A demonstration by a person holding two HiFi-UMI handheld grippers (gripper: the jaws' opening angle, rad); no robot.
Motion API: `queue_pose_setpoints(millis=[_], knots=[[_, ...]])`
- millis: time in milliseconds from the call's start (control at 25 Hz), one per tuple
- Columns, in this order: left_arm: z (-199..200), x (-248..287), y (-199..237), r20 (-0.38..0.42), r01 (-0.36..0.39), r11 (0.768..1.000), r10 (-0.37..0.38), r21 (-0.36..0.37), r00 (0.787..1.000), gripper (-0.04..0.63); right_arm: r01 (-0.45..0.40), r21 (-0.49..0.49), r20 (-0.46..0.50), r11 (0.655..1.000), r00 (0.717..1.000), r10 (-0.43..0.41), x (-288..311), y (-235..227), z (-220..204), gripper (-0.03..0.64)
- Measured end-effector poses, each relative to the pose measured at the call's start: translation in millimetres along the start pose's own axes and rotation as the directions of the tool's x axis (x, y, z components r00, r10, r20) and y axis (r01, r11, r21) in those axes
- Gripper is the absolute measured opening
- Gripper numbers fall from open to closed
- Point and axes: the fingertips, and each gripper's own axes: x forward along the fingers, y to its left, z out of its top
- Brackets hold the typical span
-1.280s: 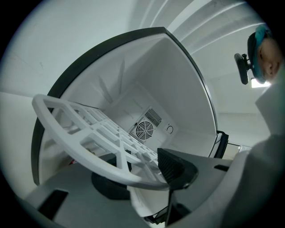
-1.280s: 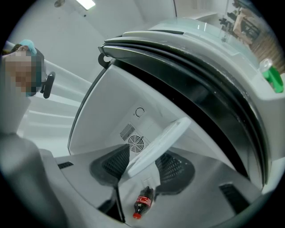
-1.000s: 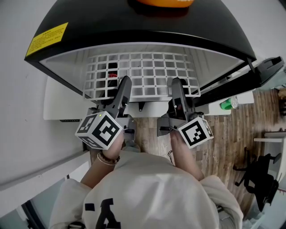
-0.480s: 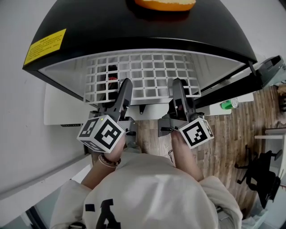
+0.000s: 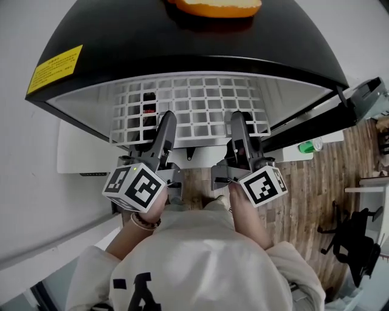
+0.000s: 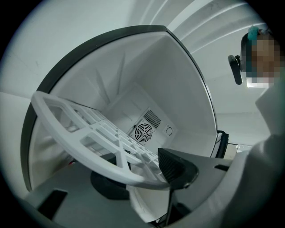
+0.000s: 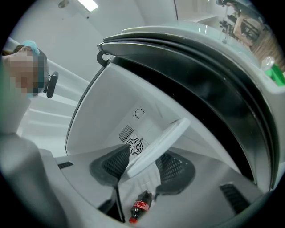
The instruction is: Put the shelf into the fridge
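Note:
The white grid shelf [image 5: 200,106] lies about level, partly inside the open black mini fridge [image 5: 182,42], with its front edge sticking out. My left gripper [image 5: 165,118] is shut on that front edge left of centre. My right gripper [image 5: 238,118] is shut on it right of centre. In the left gripper view the shelf's rim [image 6: 89,133] runs between the left gripper's [image 6: 142,178] pads; these jaws have just been opening a little, with the rim still between them. In the right gripper view the shelf [image 7: 156,149] shows edge-on between the right gripper's [image 7: 144,167] pads.
A small cola bottle [image 7: 139,207] lies on the fridge floor under the shelf. A round fan grille [image 6: 143,132] sits in the back wall. The fridge door [image 5: 340,112] stands open at the right. An orange object [image 5: 216,6] rests on the fridge top.
Both grippers keep their hold on the shelf's front edge and stay where they were. Only the head view has shifted a little.

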Motion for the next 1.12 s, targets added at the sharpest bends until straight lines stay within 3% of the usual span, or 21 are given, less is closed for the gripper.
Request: queue_pose_setpoints(millis=[800, 1120], knots=[[3, 9, 3, -0.008, 0.010, 1.000, -0.010, -0.004, 1.000, 0.186, 0.008, 0.016, 0.004, 1.000, 1.000, -0.008, 8, -3, 0, 0.192], [4, 12, 4, -0.008, 0.009, 1.000, -0.009, -0.006, 1.000, 0.184, -0.027, 0.006, 0.013, 1.000, 1.000, 0.027, 14, 1, 1, 0.193]])
